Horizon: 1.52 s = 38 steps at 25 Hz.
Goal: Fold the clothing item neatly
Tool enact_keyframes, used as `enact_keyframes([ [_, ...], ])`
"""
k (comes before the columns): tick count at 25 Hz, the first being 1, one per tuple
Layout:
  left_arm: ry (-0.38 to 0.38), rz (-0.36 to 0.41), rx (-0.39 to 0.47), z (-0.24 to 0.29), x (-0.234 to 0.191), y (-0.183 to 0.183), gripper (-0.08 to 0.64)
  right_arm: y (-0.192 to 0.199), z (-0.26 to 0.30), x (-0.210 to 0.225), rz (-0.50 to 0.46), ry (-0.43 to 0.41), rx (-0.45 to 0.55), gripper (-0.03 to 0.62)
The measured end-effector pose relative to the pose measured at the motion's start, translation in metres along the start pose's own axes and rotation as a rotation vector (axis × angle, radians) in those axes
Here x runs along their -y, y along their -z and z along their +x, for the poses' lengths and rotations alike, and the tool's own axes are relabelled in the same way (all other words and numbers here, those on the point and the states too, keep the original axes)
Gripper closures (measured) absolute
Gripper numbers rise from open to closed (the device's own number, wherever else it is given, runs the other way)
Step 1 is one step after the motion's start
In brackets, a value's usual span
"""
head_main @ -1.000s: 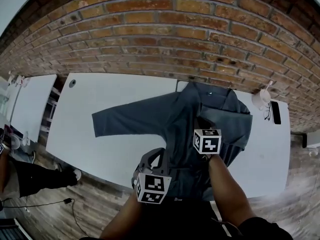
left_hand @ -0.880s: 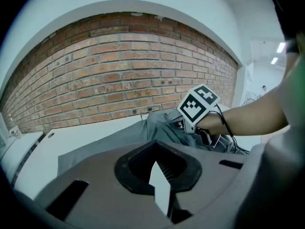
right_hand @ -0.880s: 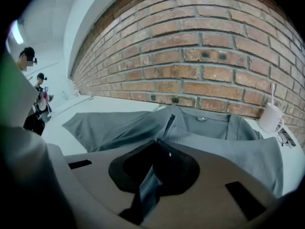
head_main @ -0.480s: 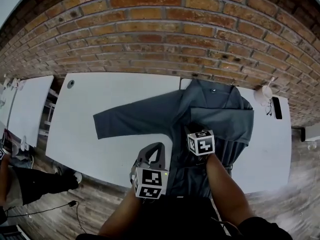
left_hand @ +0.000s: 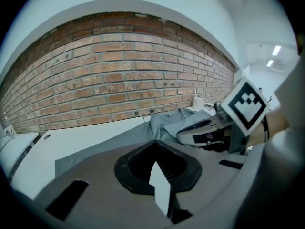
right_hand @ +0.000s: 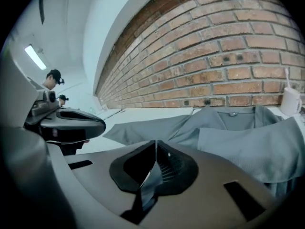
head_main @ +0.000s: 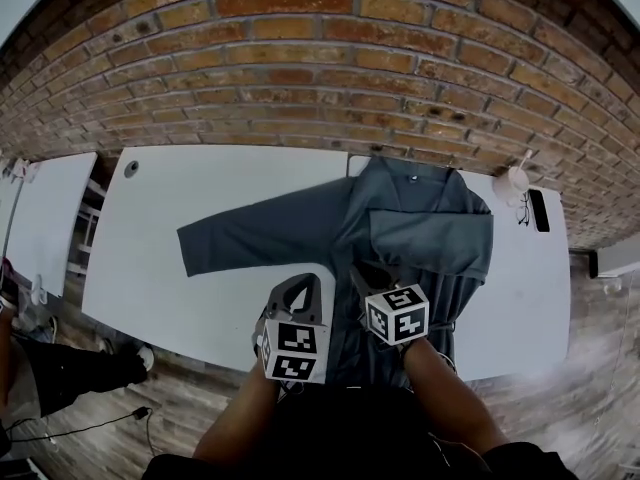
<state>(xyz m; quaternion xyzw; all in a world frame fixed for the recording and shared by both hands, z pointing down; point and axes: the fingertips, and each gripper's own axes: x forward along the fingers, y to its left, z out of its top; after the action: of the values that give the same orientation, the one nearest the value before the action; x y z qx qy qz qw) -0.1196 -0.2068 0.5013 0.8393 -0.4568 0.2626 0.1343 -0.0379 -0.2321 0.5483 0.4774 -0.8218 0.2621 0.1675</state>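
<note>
A grey-blue shirt (head_main: 420, 228) lies collar-away on the white table (head_main: 160, 268). Its left sleeve (head_main: 250, 233) stretches out to the left, and the right sleeve is folded in across the chest. My left gripper (head_main: 300, 286) hovers shut and empty at the shirt's near left hem. My right gripper (head_main: 362, 280) sits beside it over the lower body. Its jaws have just been closing to a thin slit, with no cloth seen between them. In the right gripper view the shirt (right_hand: 238, 137) lies ahead and below the jaws (right_hand: 153, 144). The left gripper view shows the sleeve (left_hand: 119, 144).
A white mug (head_main: 512, 181), glasses (head_main: 522, 211) and a dark phone (head_main: 540, 210) sit at the table's far right corner. The brick wall (head_main: 330, 58) runs behind. A second white table (head_main: 40, 208) stands to the left. A person (right_hand: 52, 78) stands far off.
My right gripper has left the folded-in sleeve on the chest and drawn back toward the near edge, beside the left gripper. The left gripper has shifted only slightly.
</note>
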Motion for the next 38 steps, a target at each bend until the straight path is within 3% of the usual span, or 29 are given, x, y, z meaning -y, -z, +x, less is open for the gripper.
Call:
enact_keyframes([
  [1, -0.014, -0.011, -0.007, 0.000, -0.006, 0.003, 0.565, -0.001, -0.007, -0.002, -0.006, 0.010, 0.010, 0.590],
  [6, -0.140, -0.089, -0.053, -0.004, -0.057, 0.024, 0.565, -0.006, -0.030, -0.023, -0.038, -0.024, 0.031, 0.591],
  [14, -0.379, -0.275, -0.098, -0.032, -0.164, 0.060, 0.564, -0.017, -0.064, -0.057, -0.075, -0.076, 0.083, 0.591],
  [18, -0.481, -0.325, -0.126, -0.044, -0.211, 0.081, 0.565, -0.019, -0.077, -0.076, -0.100, -0.108, 0.097, 0.591],
  [23, -0.592, -0.281, -0.203, -0.043, -0.250, 0.105, 0.565, -0.003, -0.078, -0.082, -0.139, -0.090, 0.045, 0.591],
  [25, -0.630, -0.263, -0.229, -0.039, -0.267, 0.110, 0.504, 0.000, -0.079, -0.081, -0.141, -0.079, 0.032, 0.591],
  [29, -0.714, -0.252, -0.296, -0.033, -0.306, 0.126, 0.457, 0.004, -0.079, -0.075, -0.141, -0.056, 0.016, 0.591],
  [35, -0.714, -0.222, -0.463, -0.014, -0.333, 0.167, 0.418, 0.011, -0.077, -0.064, -0.139, -0.030, -0.011, 0.591],
  [38, -0.713, -0.183, -0.486, -0.009, -0.336, 0.172, 0.411, 0.010, -0.075, -0.061, -0.146, -0.020, -0.016, 0.591],
])
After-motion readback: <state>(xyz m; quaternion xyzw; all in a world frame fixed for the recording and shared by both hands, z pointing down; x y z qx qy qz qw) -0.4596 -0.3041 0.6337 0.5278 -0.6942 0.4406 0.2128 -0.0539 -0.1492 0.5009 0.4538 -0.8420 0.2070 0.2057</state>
